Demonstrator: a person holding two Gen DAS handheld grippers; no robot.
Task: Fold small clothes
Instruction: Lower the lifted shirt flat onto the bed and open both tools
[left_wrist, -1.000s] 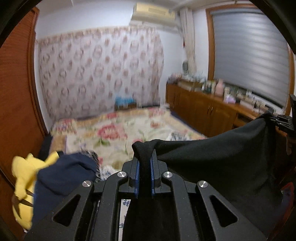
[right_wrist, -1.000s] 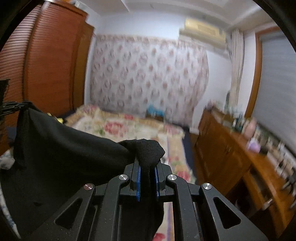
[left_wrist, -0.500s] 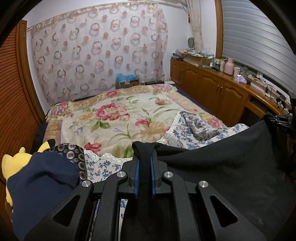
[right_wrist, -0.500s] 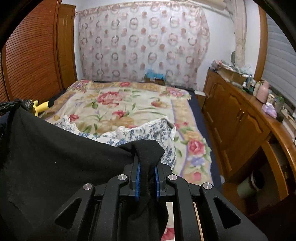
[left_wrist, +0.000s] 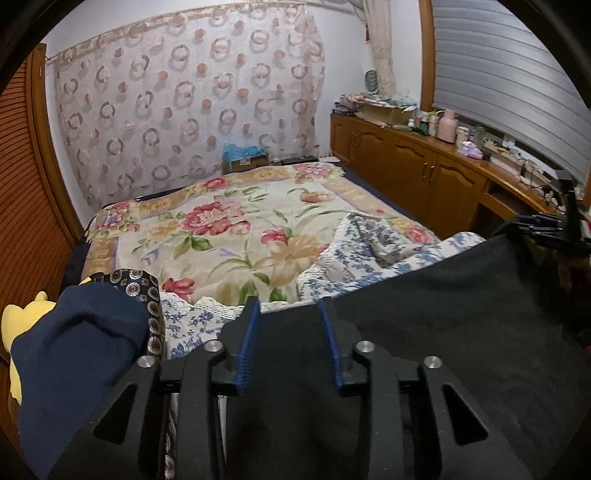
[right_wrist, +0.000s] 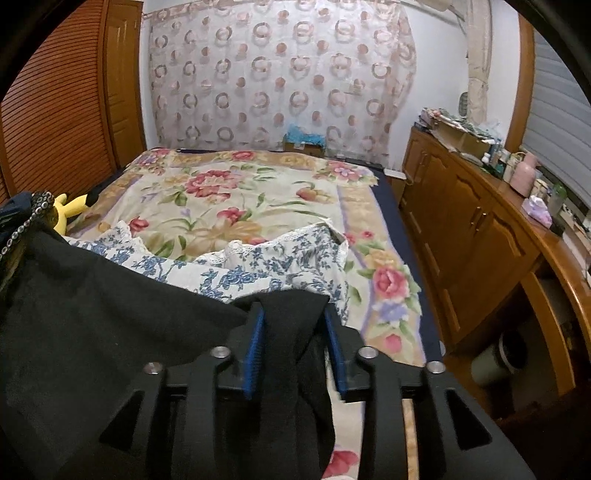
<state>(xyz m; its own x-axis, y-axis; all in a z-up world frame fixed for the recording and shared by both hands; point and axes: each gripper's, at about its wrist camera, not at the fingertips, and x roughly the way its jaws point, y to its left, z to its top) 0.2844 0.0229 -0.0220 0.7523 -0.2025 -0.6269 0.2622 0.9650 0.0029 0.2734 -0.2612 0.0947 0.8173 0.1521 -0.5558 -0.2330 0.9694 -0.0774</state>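
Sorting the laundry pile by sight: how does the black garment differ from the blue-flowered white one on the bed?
The black garment is plain and dark; the blue-flowered white garment is printed, with a lace edge. The black garment runs between the open pads of the left hand-held gripper and right hand-held gripper, which have just been opening; the flowered garment lies crumpled, away from both. The black garment partly overlaps the flowered one. Both rest on the floral bedspread.

Your left gripper (left_wrist: 288, 314) and right gripper (right_wrist: 293, 317) both tilt downward, their blue-padded jaws just opened, pads parted.
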